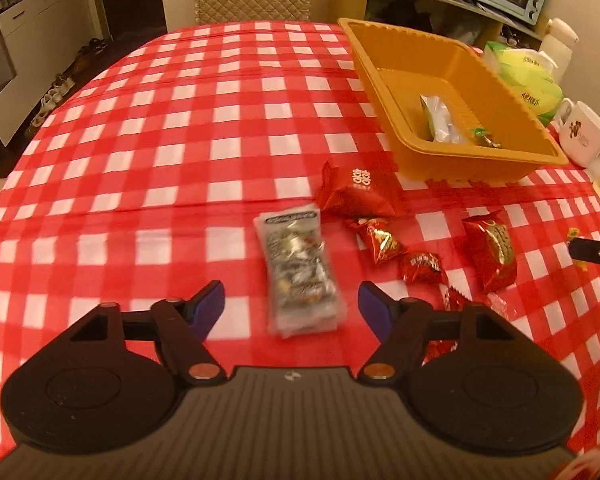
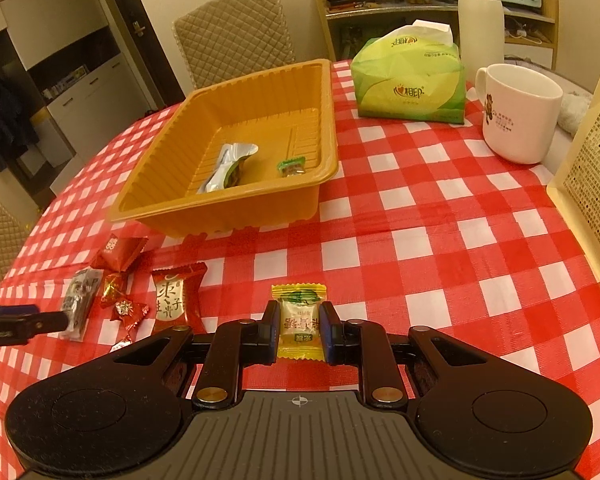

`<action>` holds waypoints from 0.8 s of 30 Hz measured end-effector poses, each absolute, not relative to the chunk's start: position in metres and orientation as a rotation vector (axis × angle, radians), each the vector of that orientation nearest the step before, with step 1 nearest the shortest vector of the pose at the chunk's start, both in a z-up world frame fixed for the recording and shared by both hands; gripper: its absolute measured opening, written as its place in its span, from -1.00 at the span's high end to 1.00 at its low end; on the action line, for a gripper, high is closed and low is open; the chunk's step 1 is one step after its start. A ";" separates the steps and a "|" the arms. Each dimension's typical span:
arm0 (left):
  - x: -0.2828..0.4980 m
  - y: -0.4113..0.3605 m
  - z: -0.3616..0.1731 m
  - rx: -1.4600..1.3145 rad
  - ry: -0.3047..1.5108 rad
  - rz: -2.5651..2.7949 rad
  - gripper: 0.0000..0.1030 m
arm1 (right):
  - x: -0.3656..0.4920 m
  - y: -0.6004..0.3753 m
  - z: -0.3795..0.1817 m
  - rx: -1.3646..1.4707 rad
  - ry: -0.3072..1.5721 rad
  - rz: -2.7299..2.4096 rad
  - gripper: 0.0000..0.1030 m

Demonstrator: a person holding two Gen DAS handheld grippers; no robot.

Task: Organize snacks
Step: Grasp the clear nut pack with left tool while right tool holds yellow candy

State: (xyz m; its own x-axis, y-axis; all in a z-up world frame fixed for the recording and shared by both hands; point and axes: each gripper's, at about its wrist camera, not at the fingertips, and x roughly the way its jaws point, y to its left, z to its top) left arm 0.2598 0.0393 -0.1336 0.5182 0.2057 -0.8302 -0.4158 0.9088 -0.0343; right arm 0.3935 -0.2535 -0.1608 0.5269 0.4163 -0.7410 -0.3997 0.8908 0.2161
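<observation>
My left gripper (image 1: pixel 291 306) is open, its jaws on either side of the near end of a silver snack packet (image 1: pixel 298 270) lying on the red checked tablecloth. Several red wrapped snacks (image 1: pixel 492 254) lie to its right, with a larger red packet (image 1: pixel 360 190) behind them. My right gripper (image 2: pixel 299 328) is shut on a yellow wrapped candy (image 2: pixel 300 326), just above the cloth. The orange tray (image 2: pixel 324 120) stands beyond and holds a silver-green packet (image 2: pixel 228 166) and a small green candy (image 2: pixel 292 166). The tray also shows in the left wrist view (image 1: pixel 384 92).
A green tissue pack (image 2: pixel 410 80), a white mug (image 2: pixel 518 114) and a white thermos (image 2: pixel 480 20) stand behind and right of the tray. A beige printed bag (image 2: pixel 592 168) is at the right edge. A quilted chair (image 2: pixel 236 36) stands at the table's far side.
</observation>
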 end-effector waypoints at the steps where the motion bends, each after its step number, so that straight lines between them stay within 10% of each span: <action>1: 0.265 0.040 -0.138 -0.247 0.966 0.381 -0.21 | 0.393 -0.254 -0.161 0.021 0.891 0.486 0.59; 24: 0.273 0.052 -0.136 -0.272 0.979 0.342 0.35 | 0.395 -0.263 -0.152 0.043 0.882 0.502 0.59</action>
State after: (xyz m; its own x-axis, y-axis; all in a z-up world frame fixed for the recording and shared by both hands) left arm 0.2733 0.0517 -0.1362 0.5116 0.1589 -0.8444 -0.4007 0.9134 -0.0710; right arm 0.3947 -0.2629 -0.1517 0.5279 0.4371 -0.7282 -0.4025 0.8837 0.2387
